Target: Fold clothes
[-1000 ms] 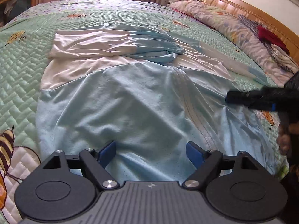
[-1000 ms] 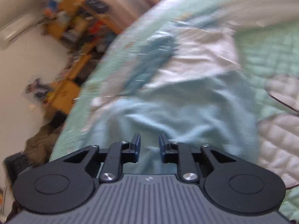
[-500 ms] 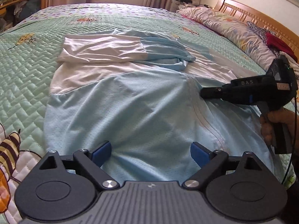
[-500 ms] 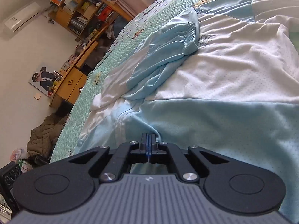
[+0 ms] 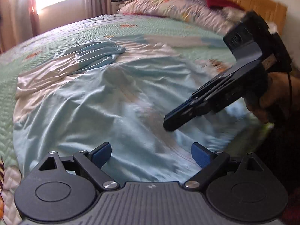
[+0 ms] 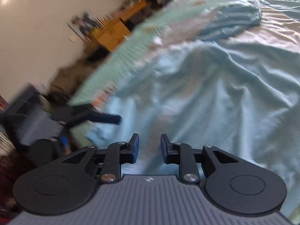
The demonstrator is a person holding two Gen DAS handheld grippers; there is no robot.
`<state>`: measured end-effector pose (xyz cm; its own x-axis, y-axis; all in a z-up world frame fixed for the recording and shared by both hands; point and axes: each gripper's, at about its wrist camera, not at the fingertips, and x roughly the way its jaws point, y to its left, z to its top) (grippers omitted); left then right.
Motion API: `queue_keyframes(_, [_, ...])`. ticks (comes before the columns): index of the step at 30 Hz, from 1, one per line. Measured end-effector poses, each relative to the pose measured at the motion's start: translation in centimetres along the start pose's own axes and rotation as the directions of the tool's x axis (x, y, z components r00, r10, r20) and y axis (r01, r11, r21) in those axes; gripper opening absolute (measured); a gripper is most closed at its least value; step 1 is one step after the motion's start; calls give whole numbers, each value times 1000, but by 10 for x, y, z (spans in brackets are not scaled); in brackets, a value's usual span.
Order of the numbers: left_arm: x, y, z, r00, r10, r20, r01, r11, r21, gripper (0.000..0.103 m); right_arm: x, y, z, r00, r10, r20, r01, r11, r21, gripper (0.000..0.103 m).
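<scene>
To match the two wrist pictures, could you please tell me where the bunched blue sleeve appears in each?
Left wrist: bunched blue sleeve, upper left, beyond the shirt body.
Right wrist: the same sleeve, upper right.
Shared landmark: the green quilted bedspread on which it lies.

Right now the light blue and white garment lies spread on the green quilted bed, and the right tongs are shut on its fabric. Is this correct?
Not quite. The garment does lie spread on the bed, but the right tongs are not shut on it: the right wrist view shows their jaws apart, having just opened, gripping no fabric.
</scene>
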<state>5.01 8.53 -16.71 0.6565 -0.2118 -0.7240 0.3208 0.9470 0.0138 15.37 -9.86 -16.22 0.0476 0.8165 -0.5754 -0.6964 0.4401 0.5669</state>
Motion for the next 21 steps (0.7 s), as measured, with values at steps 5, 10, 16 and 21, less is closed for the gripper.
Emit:
queue_keyframes(5, [26, 24, 14, 998, 65, -25, -67, 996, -62, 89, 14, -40, 24, 996, -22, 90, 12, 994, 107, 7])
queue_keyframes(10, [34, 31, 13, 997, 74, -28, -75, 995, -72, 98, 12, -48, 22, 995, 2, 104, -16, 991, 134, 8])
queue_keyframes(16, [39, 34, 13, 996, 83, -13, -84, 993, -84, 102, -15, -27, 4, 987, 47, 152, -71, 985, 155, 28])
queue_keyframes(21, [38, 35, 12, 995, 104, -5, -104, 988, -115, 102, -11, -34, -12, 993, -3, 118, -23, 975, 223, 18])
